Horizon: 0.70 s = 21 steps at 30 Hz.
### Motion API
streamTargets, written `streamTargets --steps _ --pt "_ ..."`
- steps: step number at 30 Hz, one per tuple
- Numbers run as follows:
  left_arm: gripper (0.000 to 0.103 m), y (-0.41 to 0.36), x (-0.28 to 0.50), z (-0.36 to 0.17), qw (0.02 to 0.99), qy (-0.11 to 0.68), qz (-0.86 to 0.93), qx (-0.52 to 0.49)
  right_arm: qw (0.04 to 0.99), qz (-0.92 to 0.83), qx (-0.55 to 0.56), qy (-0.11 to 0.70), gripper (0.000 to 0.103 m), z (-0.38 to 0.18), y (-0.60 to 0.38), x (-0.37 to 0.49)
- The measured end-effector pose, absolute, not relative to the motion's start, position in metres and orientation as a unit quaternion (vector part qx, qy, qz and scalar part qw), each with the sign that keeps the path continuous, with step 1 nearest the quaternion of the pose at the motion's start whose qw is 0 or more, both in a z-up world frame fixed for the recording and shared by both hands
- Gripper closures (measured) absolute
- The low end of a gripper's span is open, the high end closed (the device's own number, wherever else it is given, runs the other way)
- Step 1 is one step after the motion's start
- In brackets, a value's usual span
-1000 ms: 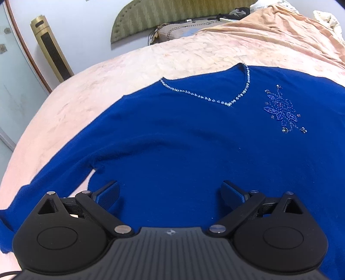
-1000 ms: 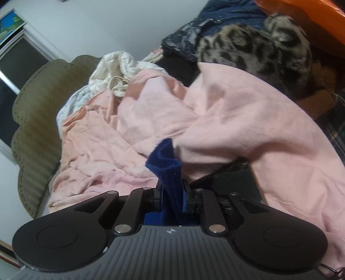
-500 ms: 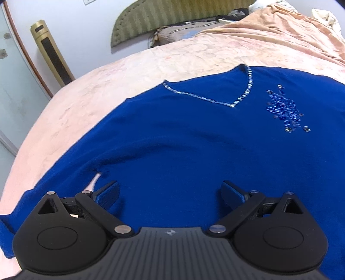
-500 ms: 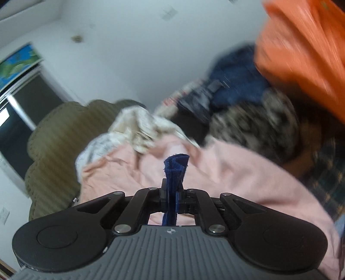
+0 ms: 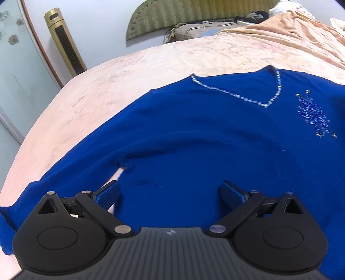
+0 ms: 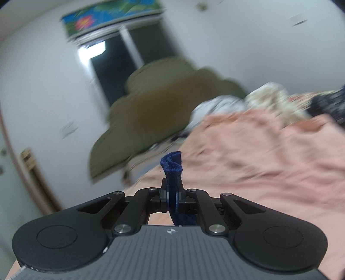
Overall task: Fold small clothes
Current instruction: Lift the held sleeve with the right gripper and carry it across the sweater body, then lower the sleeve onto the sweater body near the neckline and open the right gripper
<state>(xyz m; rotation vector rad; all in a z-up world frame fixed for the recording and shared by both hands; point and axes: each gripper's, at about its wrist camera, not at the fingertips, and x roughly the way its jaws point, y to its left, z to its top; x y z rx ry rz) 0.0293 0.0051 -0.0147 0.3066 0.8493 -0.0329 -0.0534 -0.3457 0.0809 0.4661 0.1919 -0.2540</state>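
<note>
A blue V-neck sweater point(image 5: 204, 140) with a beaded neckline and a beaded flower lies flat on the pink bedspread point(image 5: 107, 90). Its left sleeve point(image 5: 71, 163) stretches toward the lower left. My left gripper point(image 5: 170, 193) is open and empty, low over the sweater's body near the armpit. My right gripper point(image 6: 171, 195) is shut on a pinched piece of the blue sweater fabric point(image 6: 172, 170), which sticks up between the fingers, held above the bed. The rest of the sweater is hidden in the right wrist view.
A green headboard point(image 5: 194, 15) and pillows point(image 5: 194, 30) stand at the far end. A gold tower fan point(image 5: 64, 43) stands by the wall on the left. A rumpled peach blanket point(image 6: 269, 155) and heaped clothes point(image 6: 269, 97) lie on the right.
My right gripper has lifted and swung left with the blue fabric, from facing the clothes heap to facing the headboard and window. My left gripper has shifted slightly over the sweater.
</note>
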Motion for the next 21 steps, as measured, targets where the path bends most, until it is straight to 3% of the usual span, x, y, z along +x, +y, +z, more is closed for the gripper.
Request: streamTargets --steps 21 --pt "0.002 0.059 0.034 -0.017 0.902 0.417 0.015 0.115 0.944 0.04 0.203 0.257 0.093 -0.002 -0.115 0.092"
